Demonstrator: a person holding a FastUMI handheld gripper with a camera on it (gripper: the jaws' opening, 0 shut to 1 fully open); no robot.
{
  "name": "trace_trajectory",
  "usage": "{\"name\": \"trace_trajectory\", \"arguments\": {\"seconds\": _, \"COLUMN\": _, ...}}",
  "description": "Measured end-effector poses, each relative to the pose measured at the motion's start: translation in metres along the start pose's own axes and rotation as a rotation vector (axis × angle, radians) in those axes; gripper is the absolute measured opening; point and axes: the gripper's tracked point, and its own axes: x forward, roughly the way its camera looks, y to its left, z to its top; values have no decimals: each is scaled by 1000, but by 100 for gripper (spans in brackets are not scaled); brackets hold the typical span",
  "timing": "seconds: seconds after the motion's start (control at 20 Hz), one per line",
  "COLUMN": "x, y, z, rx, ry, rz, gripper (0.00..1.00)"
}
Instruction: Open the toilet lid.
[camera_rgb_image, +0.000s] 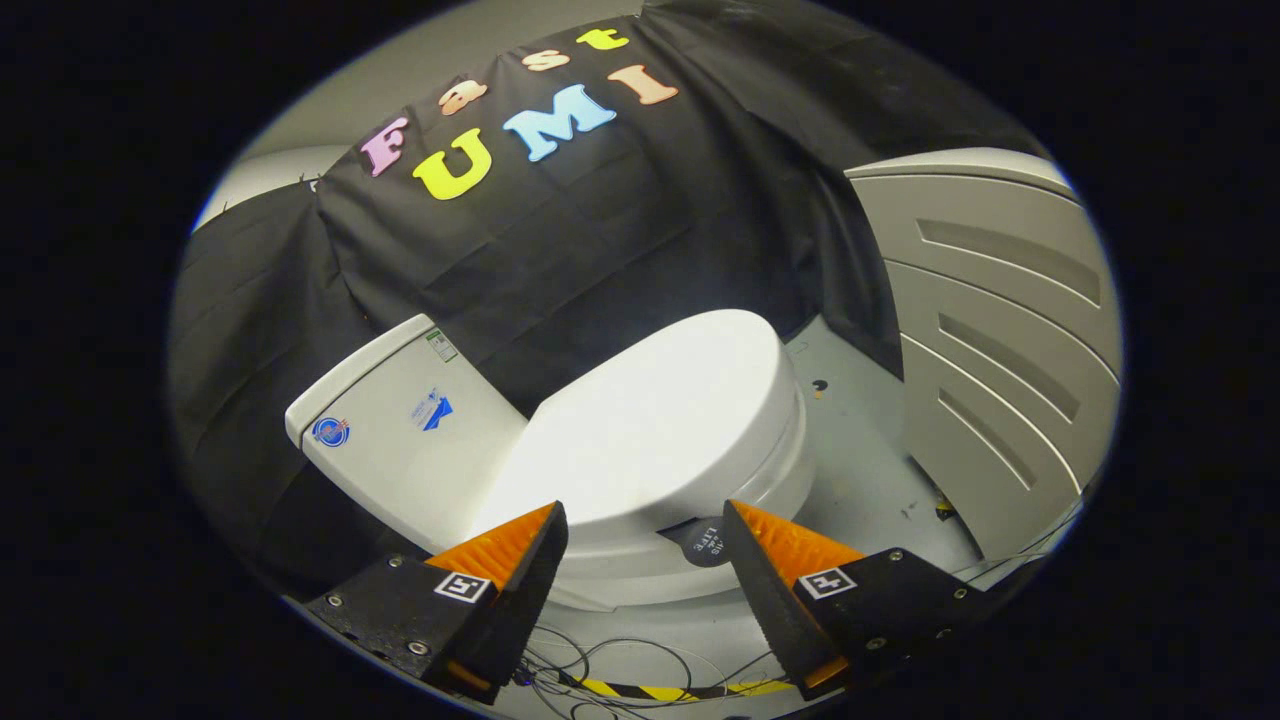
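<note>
Hovering above the toilet, the gripper (645, 525) has its fingers spread wide apart with nothing between them, the near side of the bowl showing in the gap. The toilet lid (650, 425) lies down flat on the seat, closed, just beyond the fingertips toward twelve o'clock. The cistern (400, 430) sits at about ten o'clock from the gripper, joined to the lid's hinge end, its back against the black cloth wall (600, 230). A ribbed grey panel (1000, 330) stands at two o'clock, well apart from the bowl. Thin wires (600, 665) and a yellow-black striped tape (680, 690) lie on the grey floor (860, 440) at six o'clock.
</note>
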Motion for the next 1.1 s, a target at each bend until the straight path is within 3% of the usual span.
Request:
{"name": "trace_trajectory", "arguments": {"seconds": 0.35, "x": 15, "y": -37, "z": -23, "rx": 168, "ry": 114, "rz": -55, "gripper": 96}}
{"name": "trace_trajectory", "arguments": {"seconds": 0.7, "x": 32, "y": -42, "z": -32, "rx": 377, "ry": 194, "rz": 9, "gripper": 93}}
{"name": "trace_trajectory", "arguments": {"seconds": 0.95, "x": 36, "y": -39, "z": -39, "rx": 541, "ry": 226, "rz": 73, "gripper": 74}}
{"name": "trace_trajectory", "arguments": {"seconds": 1.1, "x": 39, "y": -36, "z": -44, "rx": 602, "ry": 243, "rz": 91, "gripper": 57}}
